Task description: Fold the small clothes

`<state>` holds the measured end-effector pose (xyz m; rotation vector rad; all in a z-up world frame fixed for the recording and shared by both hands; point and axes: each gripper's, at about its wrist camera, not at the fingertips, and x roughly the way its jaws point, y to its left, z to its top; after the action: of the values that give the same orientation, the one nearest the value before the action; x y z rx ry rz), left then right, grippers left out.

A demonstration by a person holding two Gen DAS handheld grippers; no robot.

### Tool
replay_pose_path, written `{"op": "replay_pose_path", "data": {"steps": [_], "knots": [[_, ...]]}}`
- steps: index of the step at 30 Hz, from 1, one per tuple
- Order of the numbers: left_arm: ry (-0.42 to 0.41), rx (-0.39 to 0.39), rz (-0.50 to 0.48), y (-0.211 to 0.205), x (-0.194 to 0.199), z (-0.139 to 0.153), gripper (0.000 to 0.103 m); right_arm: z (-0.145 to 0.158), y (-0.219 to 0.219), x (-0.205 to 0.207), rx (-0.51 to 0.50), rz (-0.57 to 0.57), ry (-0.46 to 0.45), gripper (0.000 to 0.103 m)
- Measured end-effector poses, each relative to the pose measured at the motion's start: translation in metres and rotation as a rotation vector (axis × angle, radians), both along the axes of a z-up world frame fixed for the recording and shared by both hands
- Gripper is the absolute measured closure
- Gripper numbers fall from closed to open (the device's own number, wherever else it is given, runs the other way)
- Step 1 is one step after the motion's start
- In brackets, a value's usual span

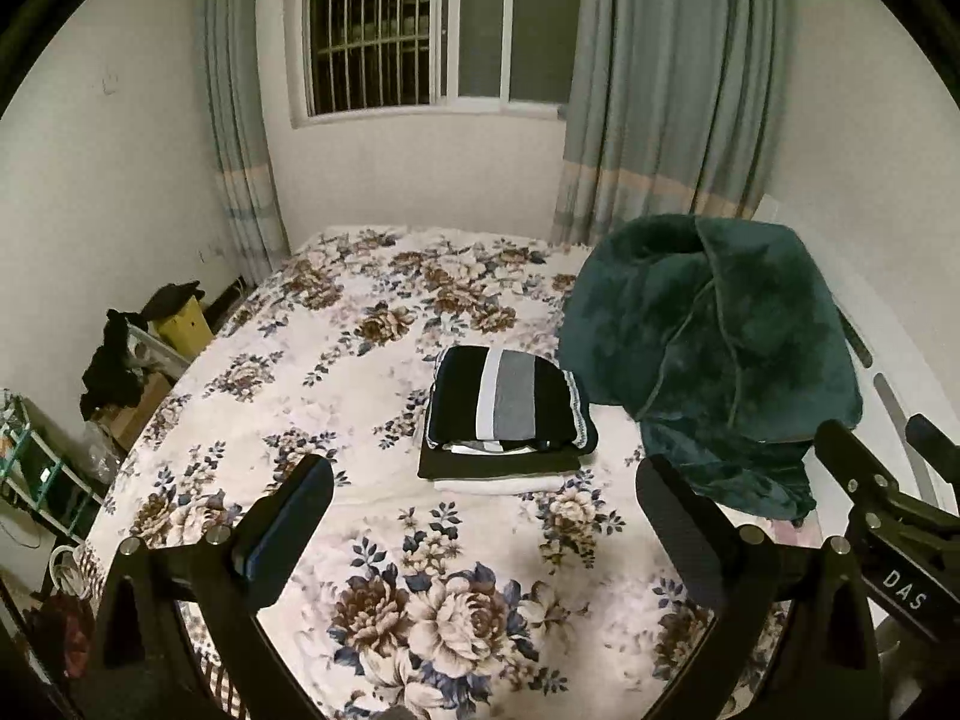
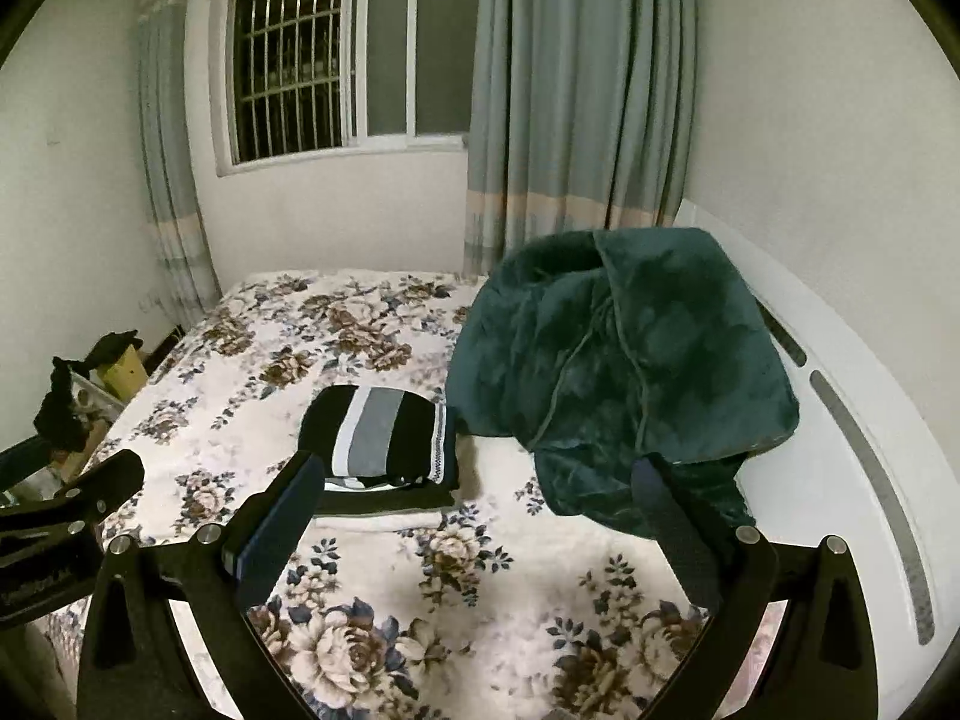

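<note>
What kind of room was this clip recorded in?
Most likely a home bedroom: a bed with a floral bedspread fills the view, curtains frame a barred window, and folded clothes are stacked on the bed beside a dark green blanket.

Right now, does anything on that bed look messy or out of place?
The folded stack lies neat on the floral bedspread. The one untidy thing is the dark green plush blanket, heaped in a rumpled mound at the bed's right side, unfolded. Both tools, left and right, are open and hold nothing.
</note>
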<state>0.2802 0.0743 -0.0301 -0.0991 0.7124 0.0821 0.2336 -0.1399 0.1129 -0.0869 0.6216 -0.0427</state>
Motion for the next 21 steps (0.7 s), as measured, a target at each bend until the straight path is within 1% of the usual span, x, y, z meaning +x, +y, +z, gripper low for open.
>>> {"op": "replay_pose_path", "data": {"steps": [4,8,14,17,21], "knots": [[-0.042,0.023,-0.003,-0.007,-0.031,0.015,0.000,0.019,-0.005,-0.038,0.015,0.015,-0.021,0.000],[-0.057,0.014,-0.003,-0.010,-0.050,0.023,0.000,0.037,-0.007,-0.071,0.024,0.031,-0.060,0.000],[-0.084,0.016,0.011,-0.011,-0.067,0.032,0.000,0.051,-0.010,-0.095,0.014,0.050,-0.091,0.000],[-0.089,0.030,0.024,-0.013,-0.073,0.033,0.000,0.053,-0.013,-0.101,0.018,0.054,-0.093,0.000],[-0.084,0.023,0.014,-0.016,-0.076,0.032,0.000,0.055,-0.014,-0.104,0.020,0.055,-0.096,0.000]]}}
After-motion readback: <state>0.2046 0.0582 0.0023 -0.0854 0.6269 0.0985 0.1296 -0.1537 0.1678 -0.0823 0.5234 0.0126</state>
